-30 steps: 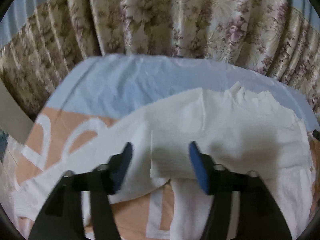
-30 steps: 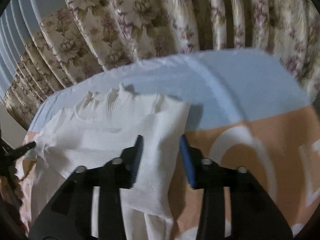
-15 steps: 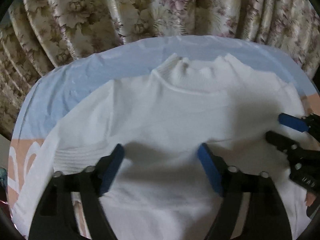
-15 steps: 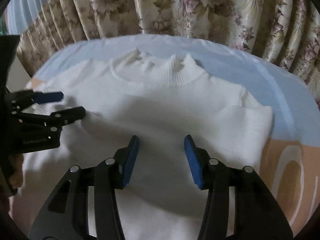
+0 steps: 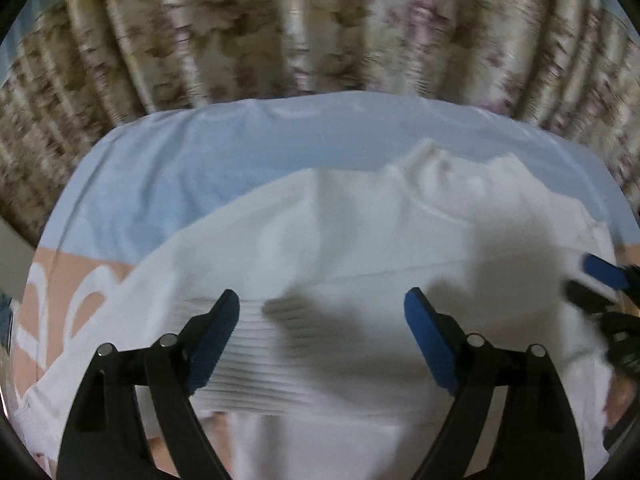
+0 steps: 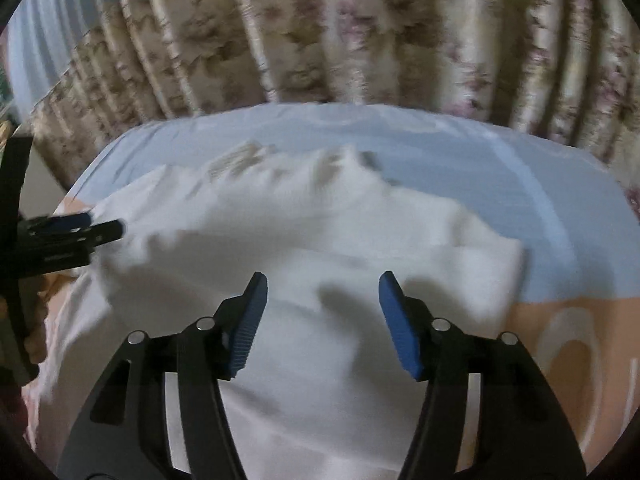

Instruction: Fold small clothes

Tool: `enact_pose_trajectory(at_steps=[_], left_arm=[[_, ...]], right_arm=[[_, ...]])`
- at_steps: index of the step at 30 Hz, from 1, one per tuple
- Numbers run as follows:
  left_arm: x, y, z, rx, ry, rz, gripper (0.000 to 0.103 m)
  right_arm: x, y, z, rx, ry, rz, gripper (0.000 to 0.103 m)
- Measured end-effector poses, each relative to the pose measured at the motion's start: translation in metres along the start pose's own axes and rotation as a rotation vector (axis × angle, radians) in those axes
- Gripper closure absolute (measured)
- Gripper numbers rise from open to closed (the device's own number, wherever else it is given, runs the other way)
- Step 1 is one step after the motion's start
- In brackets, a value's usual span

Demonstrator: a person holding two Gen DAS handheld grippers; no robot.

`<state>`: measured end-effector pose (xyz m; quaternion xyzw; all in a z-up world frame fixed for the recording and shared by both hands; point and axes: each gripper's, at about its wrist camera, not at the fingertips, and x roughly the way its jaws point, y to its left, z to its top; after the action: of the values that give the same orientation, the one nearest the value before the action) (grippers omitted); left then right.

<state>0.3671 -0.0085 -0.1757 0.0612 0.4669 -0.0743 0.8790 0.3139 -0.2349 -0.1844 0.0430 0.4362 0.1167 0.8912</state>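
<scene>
A small white knit sweater lies on the bed, its ribbed neck toward the curtain and both sleeves folded across the body. My left gripper hangs open over the ribbed cuff of the folded sleeve, with nothing between its blue pads. In the right wrist view the same sweater fills the middle. My right gripper hovers above its folded front, jaws opening, nothing pinched. Each gripper shows at the edge of the other's view: the right gripper, the left gripper.
The bed cover is light blue at the far side and peach with white shapes nearer me. A floral curtain hangs close behind the bed's far edge. A hand holds the left tool.
Both grippers have let go of the sleeves and moved in over the sweater's body. The left jaws have widened, and the right jaws have spread apart too. The view is now motion-blurred.
</scene>
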Motion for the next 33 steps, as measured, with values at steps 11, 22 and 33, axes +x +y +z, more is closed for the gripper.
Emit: enact_pose_trajectory(at_steps=[11, 22, 33], left_arm=[[0.039, -0.026, 0.021, 0.101, -0.018, 0.126, 0.012], [0.018, -0.045, -0.015, 0.147, -0.013, 0.058, 0.010], [-0.004, 0.015, -0.038, -0.014, 0.001, 0.075, 0.007]], right_arm=[[0.047, 0.010, 0.027, -0.063, 0.056, -0.092, 0.045], [0.024, 0.038, -0.001, -0.156, 0.061, -0.047, 0.046], [-0.017, -0.032, -0.028, -0.018, 0.023, -0.162, 0.047]])
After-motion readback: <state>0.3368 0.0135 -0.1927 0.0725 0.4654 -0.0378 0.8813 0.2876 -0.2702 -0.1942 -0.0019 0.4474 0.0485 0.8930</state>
